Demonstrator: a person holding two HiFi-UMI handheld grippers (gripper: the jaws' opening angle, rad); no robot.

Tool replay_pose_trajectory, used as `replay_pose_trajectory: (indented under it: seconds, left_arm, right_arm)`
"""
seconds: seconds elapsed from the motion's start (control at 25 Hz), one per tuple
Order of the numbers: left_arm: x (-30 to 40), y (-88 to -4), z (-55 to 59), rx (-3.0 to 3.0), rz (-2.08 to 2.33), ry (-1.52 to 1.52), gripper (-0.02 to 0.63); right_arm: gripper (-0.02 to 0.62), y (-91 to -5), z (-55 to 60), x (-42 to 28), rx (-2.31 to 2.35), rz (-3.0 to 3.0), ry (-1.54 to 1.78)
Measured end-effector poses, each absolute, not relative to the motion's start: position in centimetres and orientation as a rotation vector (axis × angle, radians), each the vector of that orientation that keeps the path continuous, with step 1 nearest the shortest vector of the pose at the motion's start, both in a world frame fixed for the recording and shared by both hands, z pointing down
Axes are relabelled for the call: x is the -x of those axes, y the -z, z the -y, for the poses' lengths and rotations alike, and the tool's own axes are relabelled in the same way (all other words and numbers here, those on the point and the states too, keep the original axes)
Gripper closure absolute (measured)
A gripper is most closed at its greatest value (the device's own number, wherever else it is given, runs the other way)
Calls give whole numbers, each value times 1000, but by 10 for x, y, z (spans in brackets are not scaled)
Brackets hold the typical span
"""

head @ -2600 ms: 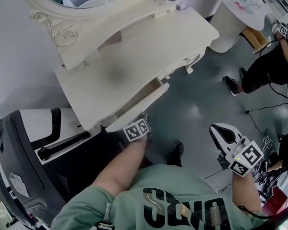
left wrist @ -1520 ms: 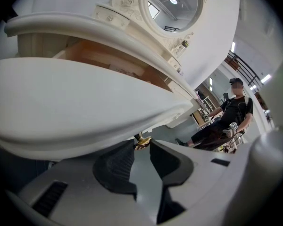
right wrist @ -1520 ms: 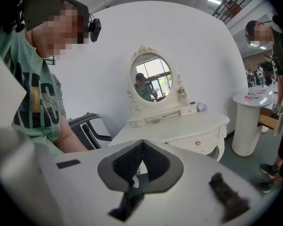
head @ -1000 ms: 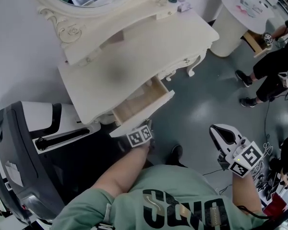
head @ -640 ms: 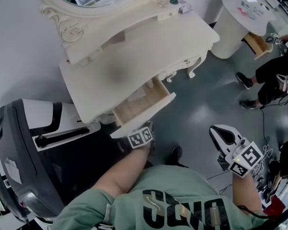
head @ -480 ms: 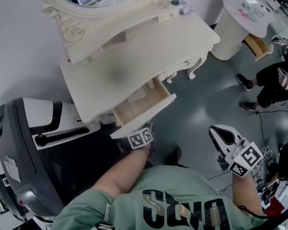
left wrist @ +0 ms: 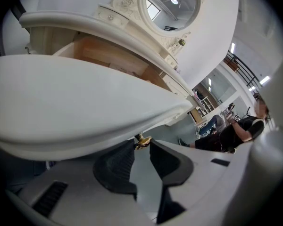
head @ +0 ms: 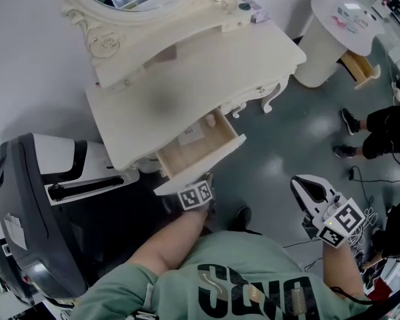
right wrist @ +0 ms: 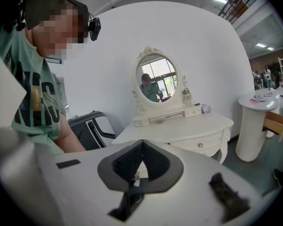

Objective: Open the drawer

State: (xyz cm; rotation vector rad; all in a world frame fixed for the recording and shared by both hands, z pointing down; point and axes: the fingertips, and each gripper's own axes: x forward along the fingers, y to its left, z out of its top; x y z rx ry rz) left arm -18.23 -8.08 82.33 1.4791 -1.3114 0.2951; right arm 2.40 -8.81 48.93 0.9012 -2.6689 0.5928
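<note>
The cream dressing table [head: 187, 65] has its left drawer [head: 221, 135] pulled out, and the wooden inside shows. My left gripper [head: 203, 179] is at the drawer front's underside. In the left gripper view the gripper [left wrist: 141, 147] is shut on the small brass knob [left wrist: 142, 141] under the white drawer front [left wrist: 75, 107]. My right gripper [head: 299, 181] hangs to the right, away from the table. Seen in its own view, the right gripper [right wrist: 141, 143] has its pads meeting at the tips with nothing between them.
A paper slip [head: 190, 136] and a small pale object [head: 211, 120] lie in the drawer. A black and white case [head: 47, 199] stands left of the table. A round white side table [head: 340, 32] and a seated person's legs [head: 380, 129] are at the right.
The drawer has slid farther out toward me, pulled by the left gripper, so more of its inside shows. The right gripper has stayed put. The person at the right has shifted.
</note>
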Motion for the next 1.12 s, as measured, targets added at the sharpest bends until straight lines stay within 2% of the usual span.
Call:
replay_pose_trajectory:
  seconds: [1.12]
  left_arm:
    - [165, -825, 53, -1465, 1283, -277, 497]
  right_arm:
    - [584, -492, 76, -35, -916, 2690, -593]
